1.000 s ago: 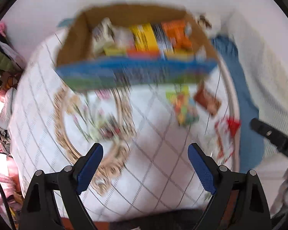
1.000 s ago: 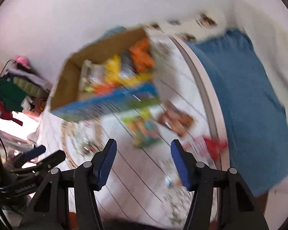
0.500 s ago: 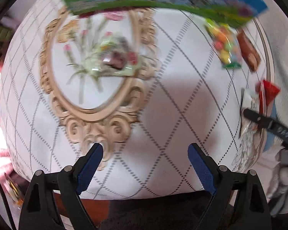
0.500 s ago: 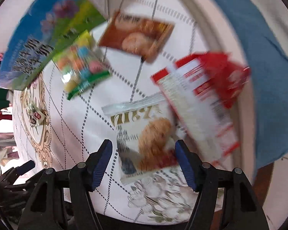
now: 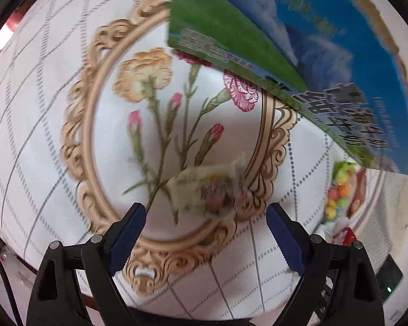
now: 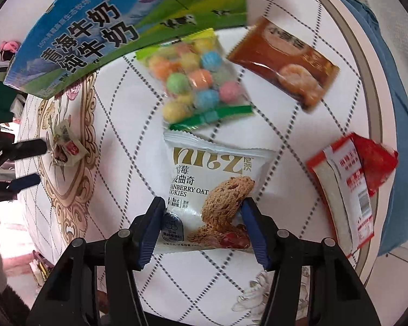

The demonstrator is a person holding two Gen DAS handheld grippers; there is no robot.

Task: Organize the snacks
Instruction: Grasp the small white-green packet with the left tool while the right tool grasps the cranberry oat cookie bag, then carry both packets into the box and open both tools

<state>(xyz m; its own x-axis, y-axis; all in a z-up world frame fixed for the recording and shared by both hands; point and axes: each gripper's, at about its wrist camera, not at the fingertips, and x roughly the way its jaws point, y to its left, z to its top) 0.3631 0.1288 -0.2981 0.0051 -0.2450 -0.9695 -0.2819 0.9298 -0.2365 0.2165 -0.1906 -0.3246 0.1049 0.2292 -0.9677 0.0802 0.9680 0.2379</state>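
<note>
A small pale wrapped snack point(image 5: 209, 190) lies on the flowered tablecloth, just ahead of my left gripper point(image 5: 204, 214) and between its fingertips. That gripper's jaws stand wide and are closing, and the pads do not touch the snack. The right wrist view shows the same snack point(image 6: 65, 146) and left gripper point(image 6: 42, 163) at the far left. My right gripper point(image 6: 202, 212) points down over a white cranberry oat cookie packet point(image 6: 212, 179). Its jaws are closing, with the blue pads against the packet's two sides.
A blue and green milk carton box point(image 6: 95, 32) stands at the back, also seen as the box point(image 5: 312, 68). A bag of coloured candy balls point(image 6: 198, 78), a brown packet point(image 6: 285, 62) and a red and white packet point(image 6: 351, 190) lie nearby. Blue cloth point(image 6: 394, 108) lies beyond the round table's rim point(image 6: 351, 54).
Both grippers have come down close to the table. The left one rolled and now frames the small snack. The right one widened, then narrowed onto the cookie packet.
</note>
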